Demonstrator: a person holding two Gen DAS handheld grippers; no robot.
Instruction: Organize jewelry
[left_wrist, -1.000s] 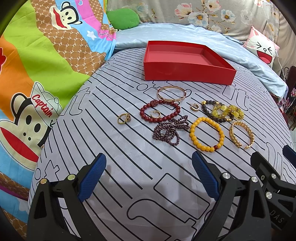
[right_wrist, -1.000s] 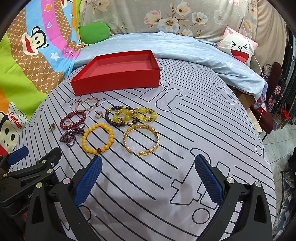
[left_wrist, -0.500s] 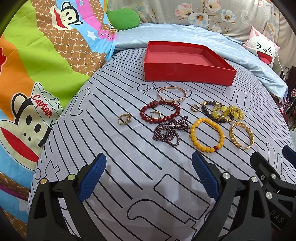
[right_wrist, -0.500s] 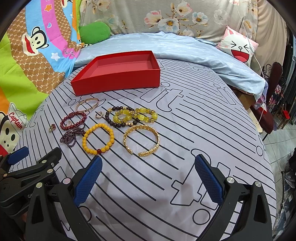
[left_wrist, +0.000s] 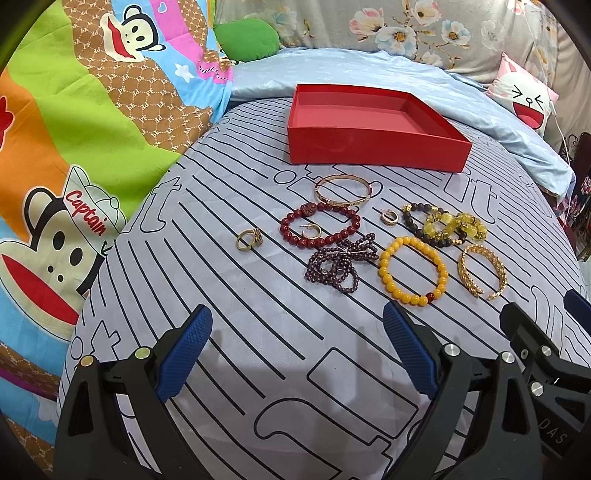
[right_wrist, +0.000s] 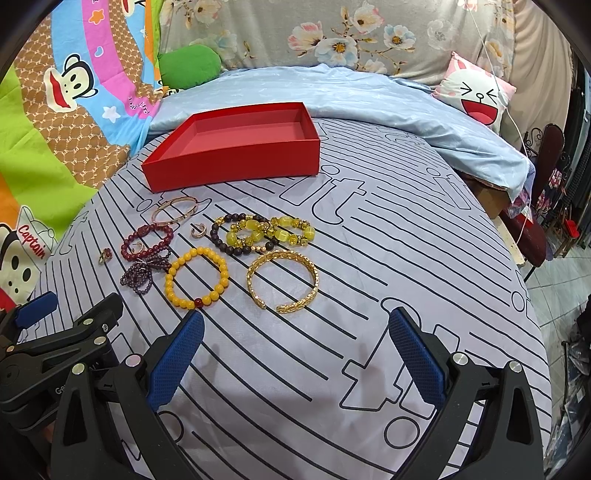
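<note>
Nothing moved since earlier frames, both hand-held grippers, left (left_wrist: 295, 343) and right (right_wrist: 293, 339), released above bed (right_wrist: 369, 236), only right view shows floor (right_wrist: 554, 266), one empty red box (left_wrist: 369, 147), seven bracelets (left_wrist: 412, 271), two earrings (left_wrist: 388, 218), one ring (left_wrist: 249, 239) before it

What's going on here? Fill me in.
A person is holding a gripper in each hand above a bed, about to sort jewelry. The left gripper and the right gripper are both open and hold nothing. Bracelets, a ring and small earrings lie spread on the striped sheet, among them an orange bead bracelet and a gold cuff. The red box behind them has nothing in it yet.
</note>
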